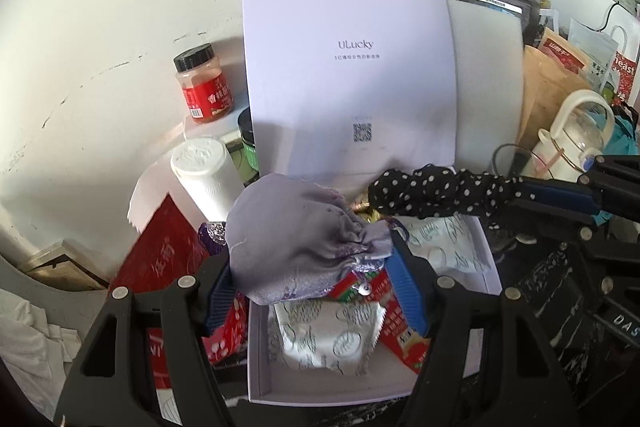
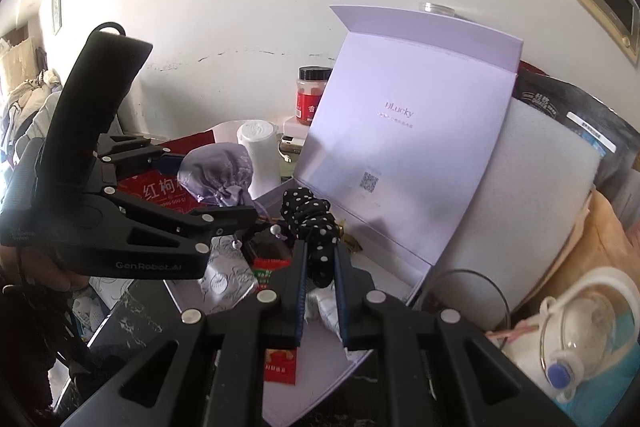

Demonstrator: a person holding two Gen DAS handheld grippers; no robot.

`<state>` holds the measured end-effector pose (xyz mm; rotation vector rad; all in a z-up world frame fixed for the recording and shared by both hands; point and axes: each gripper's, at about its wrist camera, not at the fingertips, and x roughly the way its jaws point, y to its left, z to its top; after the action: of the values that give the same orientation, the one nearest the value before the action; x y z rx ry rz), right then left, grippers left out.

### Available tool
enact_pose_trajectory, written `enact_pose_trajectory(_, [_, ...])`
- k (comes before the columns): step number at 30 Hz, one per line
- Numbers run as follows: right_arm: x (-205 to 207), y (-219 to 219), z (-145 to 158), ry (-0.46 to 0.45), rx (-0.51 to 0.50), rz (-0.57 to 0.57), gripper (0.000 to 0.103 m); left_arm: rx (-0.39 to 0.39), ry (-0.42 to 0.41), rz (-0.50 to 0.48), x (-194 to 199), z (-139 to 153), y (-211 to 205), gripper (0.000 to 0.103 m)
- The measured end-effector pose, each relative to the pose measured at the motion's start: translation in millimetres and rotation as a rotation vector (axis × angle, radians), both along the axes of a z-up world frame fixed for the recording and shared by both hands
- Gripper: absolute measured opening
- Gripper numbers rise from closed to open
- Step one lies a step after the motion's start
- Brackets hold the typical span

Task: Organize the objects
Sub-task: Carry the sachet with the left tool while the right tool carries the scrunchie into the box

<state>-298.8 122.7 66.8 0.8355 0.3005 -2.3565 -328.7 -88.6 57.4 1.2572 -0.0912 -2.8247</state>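
A lilac satin drawstring pouch (image 1: 304,243) is clamped between the blue pads of my left gripper (image 1: 312,267), just above the open lilac box (image 1: 256,367). The box's lid (image 1: 348,67) stands upright behind it. White printed sachets (image 1: 332,335) and red packets (image 1: 400,323) lie inside. My right gripper (image 2: 320,249) is shut on a black polka-dot scrunchie (image 2: 310,223), held over the box's far end near the lid (image 2: 400,147). The right wrist view shows the left gripper (image 2: 208,187) with the pouch (image 2: 218,173) at the box's left side. The scrunchie (image 1: 440,195) reaches in from the right.
Left of the box stand a red-labelled jar (image 1: 202,85), a white bottle (image 1: 204,179), a green-lidded jar (image 1: 248,143) and a red carton (image 1: 160,255). On the right are a brown paper bag (image 1: 548,95), a white handled jug (image 1: 572,139) and a cable (image 2: 472,291).
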Motion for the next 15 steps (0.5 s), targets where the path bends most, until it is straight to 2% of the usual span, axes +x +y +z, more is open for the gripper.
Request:
enact_pose_trajectory(8, [-27.6, -10.2, -8.6, -0.029, -0.015, -0.004, 0.012, -0.034, -0.015, 0.048, -32.5, -11.8, -5.0, 0.066])
enact_pose_trajectory(15, [-48.0, -15.0, -21.7, -0.051, -0.023, -0.010, 0.012, -0.021, -0.030, 0.084, -55.2, -34.3, -10.4, 0.066])
